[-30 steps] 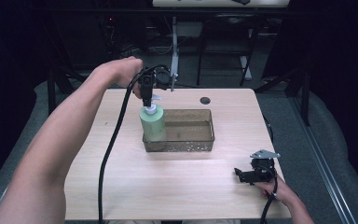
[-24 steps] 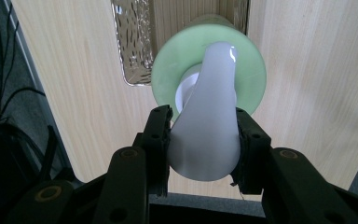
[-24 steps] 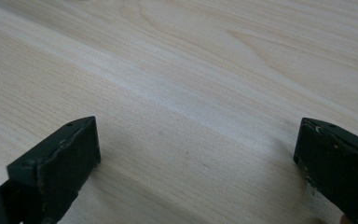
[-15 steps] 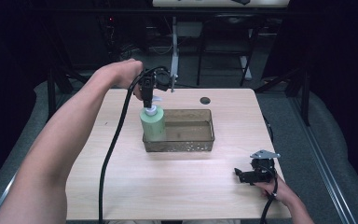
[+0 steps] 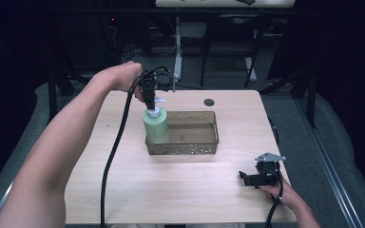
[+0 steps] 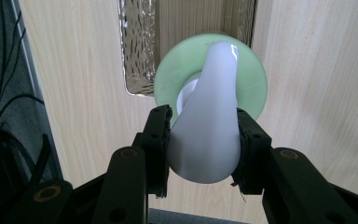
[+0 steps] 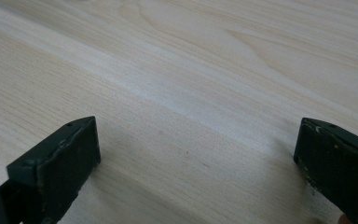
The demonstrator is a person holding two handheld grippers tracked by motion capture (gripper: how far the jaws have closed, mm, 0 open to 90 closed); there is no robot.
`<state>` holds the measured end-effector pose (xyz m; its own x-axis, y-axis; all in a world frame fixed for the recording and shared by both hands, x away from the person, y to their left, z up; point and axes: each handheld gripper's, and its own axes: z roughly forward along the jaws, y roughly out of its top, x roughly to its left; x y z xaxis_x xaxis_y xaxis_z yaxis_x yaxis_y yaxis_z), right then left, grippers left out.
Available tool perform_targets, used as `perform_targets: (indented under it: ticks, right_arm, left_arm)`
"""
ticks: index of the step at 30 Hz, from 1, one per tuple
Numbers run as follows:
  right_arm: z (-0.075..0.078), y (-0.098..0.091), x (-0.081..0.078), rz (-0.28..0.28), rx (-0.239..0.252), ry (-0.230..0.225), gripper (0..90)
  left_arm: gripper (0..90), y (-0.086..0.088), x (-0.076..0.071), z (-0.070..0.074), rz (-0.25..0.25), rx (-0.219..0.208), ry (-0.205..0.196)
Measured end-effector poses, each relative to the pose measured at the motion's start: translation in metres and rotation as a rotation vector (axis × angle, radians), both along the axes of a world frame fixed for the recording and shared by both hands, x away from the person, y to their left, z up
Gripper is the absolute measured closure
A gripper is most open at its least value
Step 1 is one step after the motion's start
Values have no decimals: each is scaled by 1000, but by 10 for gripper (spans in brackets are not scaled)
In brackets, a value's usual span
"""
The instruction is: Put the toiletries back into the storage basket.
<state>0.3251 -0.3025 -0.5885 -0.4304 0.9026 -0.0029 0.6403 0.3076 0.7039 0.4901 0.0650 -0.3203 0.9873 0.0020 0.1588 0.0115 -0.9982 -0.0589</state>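
White plastic sits between the black jaws of the left gripper (image 6: pixel 204 140): they are clamped on the pump head (image 6: pixel 209 116) of a pale green bottle (image 6: pixel 254 84), one jaw pressing each side of it. In the left gripper view the camera looks straight down the bottle, so its round green shoulder rings the white pump, with the spout pointing away from the jaws. Beneath the bottle lies the pale wood table (image 6: pixel 84 93) and one corner of a clear tray (image 6: pixel 140 46) with a dimpled floor.

From the high view, the left gripper (image 5: pixel 151 102) points downward over the bottle (image 5: pixel 156 127), which stands upright at the left end of the tray (image 5: pixel 195 147). The bottle's base is inside the tray, against its left wall. The tray lies near the middle of the table (image 5: pixel 171 190), long side facing the person. The left forearm reaches in from the lower left, and a black cable (image 5: pixel 111 161) trails from the gripper back across the table.

The right gripper (image 5: pixel 248 176) rests low at the near right part of the table, well apart from the tray. Its jaws stand wide apart, with bare wood between them in the right gripper view (image 7: pixel 196 154). The right hand (image 5: pixel 285 194) holds it from behind.
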Motion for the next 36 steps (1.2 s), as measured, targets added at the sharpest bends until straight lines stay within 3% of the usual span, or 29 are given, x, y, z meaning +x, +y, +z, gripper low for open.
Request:
perform_targets:
  ticks: [14, 21, 26, 32, 36]
  right_arm:
    - [0, 0, 0, 0, 0, 0, 0]
    - [0, 0, 0, 0, 0, 0, 0]
    - [0, 0, 0, -2, 5, -1, 0]
    - [0, 0, 0, -1, 4, -1, 0]
    - [0, 0, 0, -1, 5, -1, 0]
  left_arm:
    - [617, 6, 6, -3, 43, -54, 25]
    - [587, 8, 7, -3, 61, -73, 16]
    - [477, 11, 8, -3, 90, -95, 11]
    - [250, 16, 7, 1, 121, -133, 18]
    - [150, 20, 3, 7, 122, -175, -7]
